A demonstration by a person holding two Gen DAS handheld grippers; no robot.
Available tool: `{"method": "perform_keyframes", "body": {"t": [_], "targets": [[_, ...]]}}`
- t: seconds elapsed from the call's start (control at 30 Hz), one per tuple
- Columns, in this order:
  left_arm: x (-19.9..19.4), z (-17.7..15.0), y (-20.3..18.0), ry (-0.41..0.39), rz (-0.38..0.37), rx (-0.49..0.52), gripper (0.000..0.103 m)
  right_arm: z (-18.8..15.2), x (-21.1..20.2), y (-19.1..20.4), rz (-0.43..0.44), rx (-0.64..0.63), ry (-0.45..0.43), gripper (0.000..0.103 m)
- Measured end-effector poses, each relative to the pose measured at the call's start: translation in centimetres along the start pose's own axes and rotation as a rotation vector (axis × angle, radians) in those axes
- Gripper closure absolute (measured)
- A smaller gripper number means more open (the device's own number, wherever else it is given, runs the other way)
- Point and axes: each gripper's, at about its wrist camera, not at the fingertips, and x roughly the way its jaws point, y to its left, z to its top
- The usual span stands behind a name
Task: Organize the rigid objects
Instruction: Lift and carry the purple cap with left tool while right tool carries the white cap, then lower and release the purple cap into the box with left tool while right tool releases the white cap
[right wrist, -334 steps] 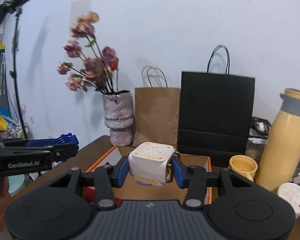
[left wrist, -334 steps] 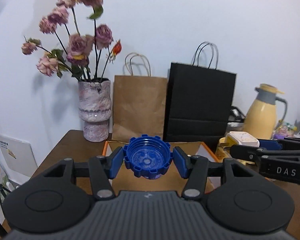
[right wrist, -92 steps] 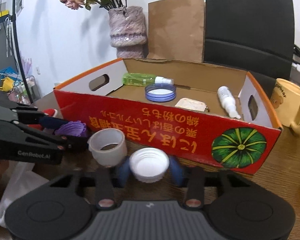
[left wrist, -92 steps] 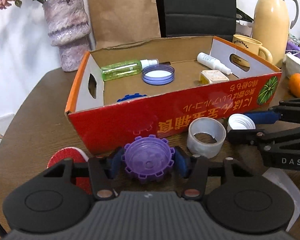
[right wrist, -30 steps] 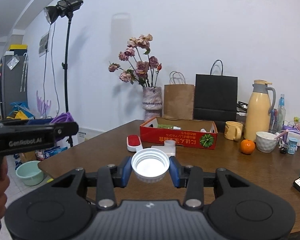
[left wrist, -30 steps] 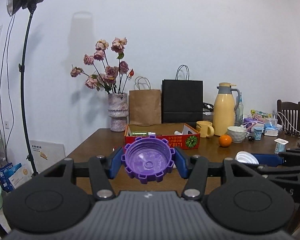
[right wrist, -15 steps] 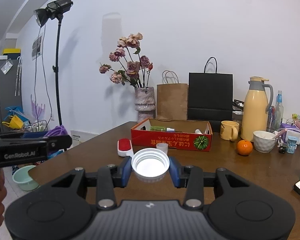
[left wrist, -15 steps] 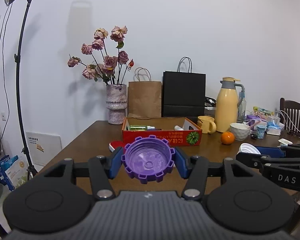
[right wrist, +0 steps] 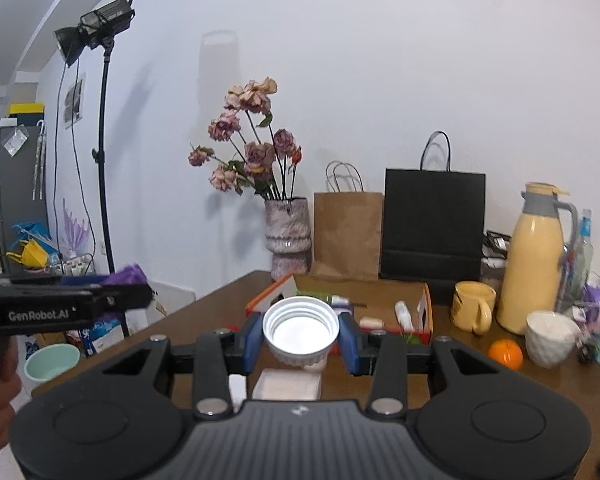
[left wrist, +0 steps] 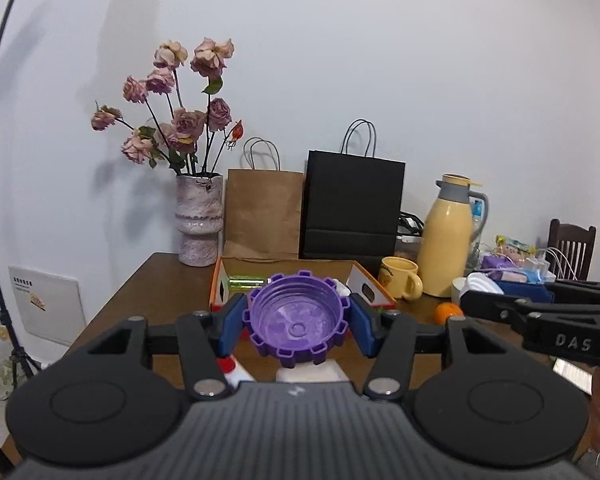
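Note:
My left gripper [left wrist: 296, 322] is shut on a purple notched cap [left wrist: 296, 320], held above the near part of the brown table [left wrist: 140, 300]. My right gripper [right wrist: 300, 334] is shut on a white ribbed cap [right wrist: 300, 330]. Beyond both stands the red cardboard box [left wrist: 220, 284] [right wrist: 428, 308], open at the top, with a green bottle [left wrist: 246, 280], a white tube [right wrist: 402, 314] and a small pale box [right wrist: 372, 322] inside. The right gripper also shows at the right of the left wrist view, the left gripper at the left of the right wrist view.
Behind the box stand a flower vase [left wrist: 199, 220], a brown paper bag [left wrist: 264, 212] and a black bag [left wrist: 352, 204]. To the right are a yellow mug [right wrist: 472, 306], a yellow jug [right wrist: 536, 260], an orange [right wrist: 506, 354] and a white bowl [right wrist: 548, 338]. A white square pad [right wrist: 288, 384] lies below the grippers.
Both grippers have moved forward toward the box and risen a little, each keeping its cap. The box and the things behind it now look larger.

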Motion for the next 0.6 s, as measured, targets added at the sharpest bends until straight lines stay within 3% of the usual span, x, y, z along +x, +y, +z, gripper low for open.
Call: {"method": "perform_keyframes", "body": {"t": [0.23, 0.4, 0.6], "targets": [[7.6, 7.6, 1.5, 0.058, -0.024, 0.015, 0.048, 7.3, 6.9, -4.4, 0.078, 0.037, 0.048, 0.064], [15.7, 12.0, 3.2, 0.229, -0.056, -0.032, 0.048, 11.9, 14.0, -8.0, 0.113, 0.093, 0.165, 0.064], [24.2, 13.8, 5.2, 0.377, 0.015, -0.015, 0.048, 14.9, 22.3, -11.4, 0.109, 0.154, 0.305, 0.064]]}}
